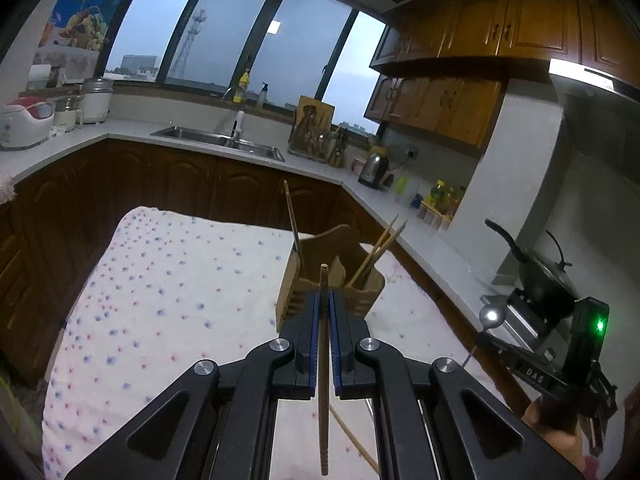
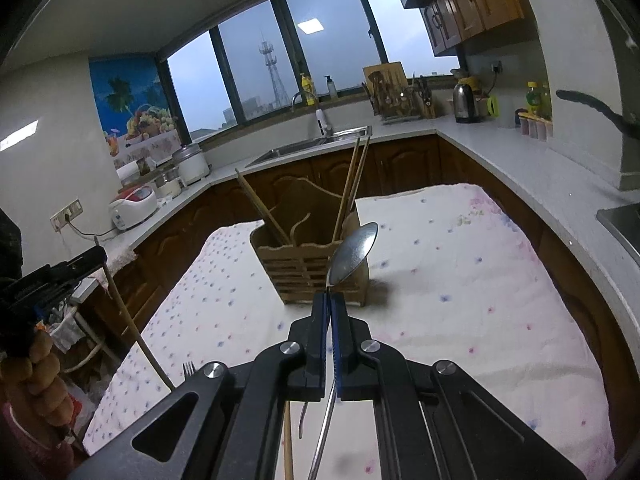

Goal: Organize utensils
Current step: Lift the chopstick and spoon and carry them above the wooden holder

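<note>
A wooden chopstick [image 1: 324, 344] is clamped between the closed fingers of the left gripper [image 1: 324, 300], its tip projecting past the fingertips and its grooved end hanging below the jaws. The chopstick is held in front of the wooden utensil holder [image 1: 332, 276], which stands on a table covered by a dotted cloth [image 1: 168, 292]. One chopstick [image 1: 294, 228] is seen upright in the holder's left compartment, and a pair [image 1: 380, 250] leans in the right one.

A metal spoon [image 2: 352, 254] is gripped by its handle between the closed fingers of the right gripper [image 2: 330, 300], bowl upward, held in front of the holder. A fork [image 2: 189, 369] and a further chopstick [image 2: 287, 440] are seen lying on the cloth beneath the right gripper.
</note>
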`<action>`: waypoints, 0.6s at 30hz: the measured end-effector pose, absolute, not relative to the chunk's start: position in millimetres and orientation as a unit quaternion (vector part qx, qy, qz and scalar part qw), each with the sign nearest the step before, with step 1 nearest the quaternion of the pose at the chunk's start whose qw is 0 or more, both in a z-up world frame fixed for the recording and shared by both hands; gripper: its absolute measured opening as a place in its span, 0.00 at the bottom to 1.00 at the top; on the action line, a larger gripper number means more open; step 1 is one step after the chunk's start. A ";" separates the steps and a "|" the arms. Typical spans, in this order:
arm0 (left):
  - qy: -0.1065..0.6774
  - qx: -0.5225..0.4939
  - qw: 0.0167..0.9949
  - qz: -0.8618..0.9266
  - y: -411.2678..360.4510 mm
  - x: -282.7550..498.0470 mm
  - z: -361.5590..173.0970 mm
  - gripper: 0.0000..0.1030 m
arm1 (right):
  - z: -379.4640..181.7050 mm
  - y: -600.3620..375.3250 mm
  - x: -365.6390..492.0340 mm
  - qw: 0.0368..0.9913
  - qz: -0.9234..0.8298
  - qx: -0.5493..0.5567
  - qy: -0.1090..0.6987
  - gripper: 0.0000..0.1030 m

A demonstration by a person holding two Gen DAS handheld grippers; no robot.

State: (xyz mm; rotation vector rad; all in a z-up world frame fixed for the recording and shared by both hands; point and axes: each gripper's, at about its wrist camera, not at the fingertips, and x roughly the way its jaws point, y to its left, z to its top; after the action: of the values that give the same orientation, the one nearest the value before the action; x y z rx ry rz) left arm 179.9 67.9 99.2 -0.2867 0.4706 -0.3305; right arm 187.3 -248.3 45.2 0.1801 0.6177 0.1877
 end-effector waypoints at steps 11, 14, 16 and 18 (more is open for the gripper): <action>0.195 -0.148 0.956 -0.159 70.9 221.4 115.2 0.03 | 64.2 -246.3 230.7 0.956 0.092 0.080 0.265 0.02; 0.178 -0.160 0.958 -0.158 71.8 237.5 120.4 0.03 | 73.1 -248.2 247.2 0.961 0.089 0.082 0.249 0.02; 0.168 -0.164 0.959 -0.157 70.3 248.5 123.2 0.03 | 78.2 -248.2 256.4 0.963 0.087 0.079 0.242 0.02; 0.157 -0.165 0.961 -0.158 68.6 258.2 124.8 0.03 | 84.6 -247.4 267.2 0.967 0.085 0.076 0.229 0.02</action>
State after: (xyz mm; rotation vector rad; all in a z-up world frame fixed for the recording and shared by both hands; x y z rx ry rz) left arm 258.2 68.6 124.8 -0.3351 0.3186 -0.3194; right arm 267.2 -247.4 84.6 0.1538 0.4626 0.1709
